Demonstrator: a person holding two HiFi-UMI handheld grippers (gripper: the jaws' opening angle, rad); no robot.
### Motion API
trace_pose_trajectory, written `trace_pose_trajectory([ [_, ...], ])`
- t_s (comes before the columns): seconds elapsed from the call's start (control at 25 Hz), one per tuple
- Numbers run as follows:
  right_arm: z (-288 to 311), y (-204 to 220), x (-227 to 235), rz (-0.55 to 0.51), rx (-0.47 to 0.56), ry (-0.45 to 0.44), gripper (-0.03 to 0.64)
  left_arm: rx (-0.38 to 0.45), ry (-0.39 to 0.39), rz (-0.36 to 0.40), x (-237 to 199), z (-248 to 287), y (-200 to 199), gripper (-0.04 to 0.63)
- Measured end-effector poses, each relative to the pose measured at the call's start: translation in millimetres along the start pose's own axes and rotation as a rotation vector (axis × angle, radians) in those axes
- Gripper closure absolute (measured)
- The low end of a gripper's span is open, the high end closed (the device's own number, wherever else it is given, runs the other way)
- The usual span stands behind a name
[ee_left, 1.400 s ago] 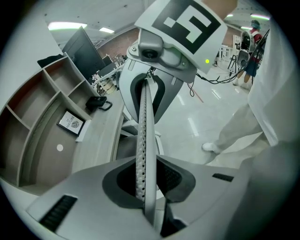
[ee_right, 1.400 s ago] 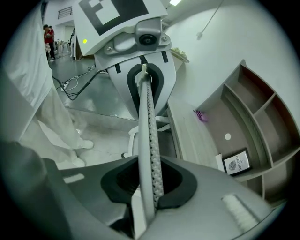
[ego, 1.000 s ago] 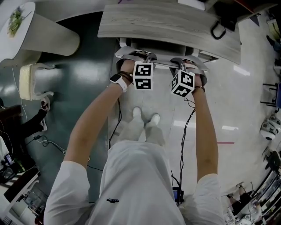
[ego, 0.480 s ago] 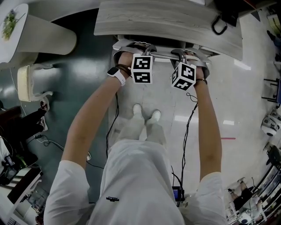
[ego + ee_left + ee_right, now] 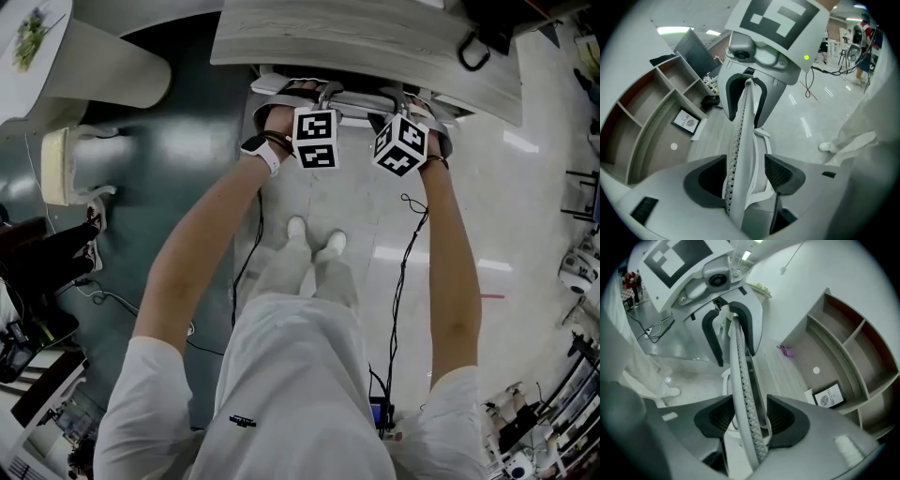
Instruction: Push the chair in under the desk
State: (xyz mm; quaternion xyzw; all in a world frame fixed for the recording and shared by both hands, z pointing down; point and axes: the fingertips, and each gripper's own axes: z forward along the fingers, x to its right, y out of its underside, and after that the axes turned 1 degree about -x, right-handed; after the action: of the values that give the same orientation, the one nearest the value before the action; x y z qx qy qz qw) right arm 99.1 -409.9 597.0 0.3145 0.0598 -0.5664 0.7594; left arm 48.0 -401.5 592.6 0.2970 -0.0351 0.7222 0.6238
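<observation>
Both arms reach forward, side by side and nearly straight. The left gripper (image 5: 317,101) and right gripper (image 5: 401,101) point ahead, marker cubes uppermost. Both sets of jaws are opening. The left fingers (image 5: 782,174) and right fingers (image 5: 721,417) flank the chair backrest (image 5: 746,123) without pressing it.

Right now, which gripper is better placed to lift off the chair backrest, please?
Left, slightly: both grippers' jaws are opening around the chair backrest, but the left gripper shows more gap than the right gripper.
</observation>
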Motion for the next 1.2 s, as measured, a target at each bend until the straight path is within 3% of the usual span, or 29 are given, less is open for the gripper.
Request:
trace_pose_trajectory([
  [0.08,-12,-7,-1,0.006,0.027,0.018,0.408,0.034,-0.047,-0.034,0,-8,-4,0.34],
  [0.28,-47,-26,-6,-0.019,0.099,0.064,0.403,0.132,-0.104,-0.2,-7,-40,-21,0.336],
  [0.44,-78,-36,-13,0.021,0.152,0.081,0.403,0.19,-0.161,-0.305,-8,-70,-34,0.343],
  [0.64,-128,-50,-22,0.145,0.25,0.129,0.405,0.261,-0.224,-0.451,-1,-118,-44,0.414],
  [0.76,-165,-61,-34,0.264,0.342,0.143,0.405,0.324,-0.238,-0.596,12,-148,-49,0.423],
  [0.96,-215,-72,-51,0.35,0.41,0.207,0.407,0.446,-0.278,-0.821,30,-198,-59,0.446],
  [1.2,-265,-74,-64,0.483,0.471,0.284,0.411,0.504,-0.312,-0.934,54,-250,-65,0.467],
])
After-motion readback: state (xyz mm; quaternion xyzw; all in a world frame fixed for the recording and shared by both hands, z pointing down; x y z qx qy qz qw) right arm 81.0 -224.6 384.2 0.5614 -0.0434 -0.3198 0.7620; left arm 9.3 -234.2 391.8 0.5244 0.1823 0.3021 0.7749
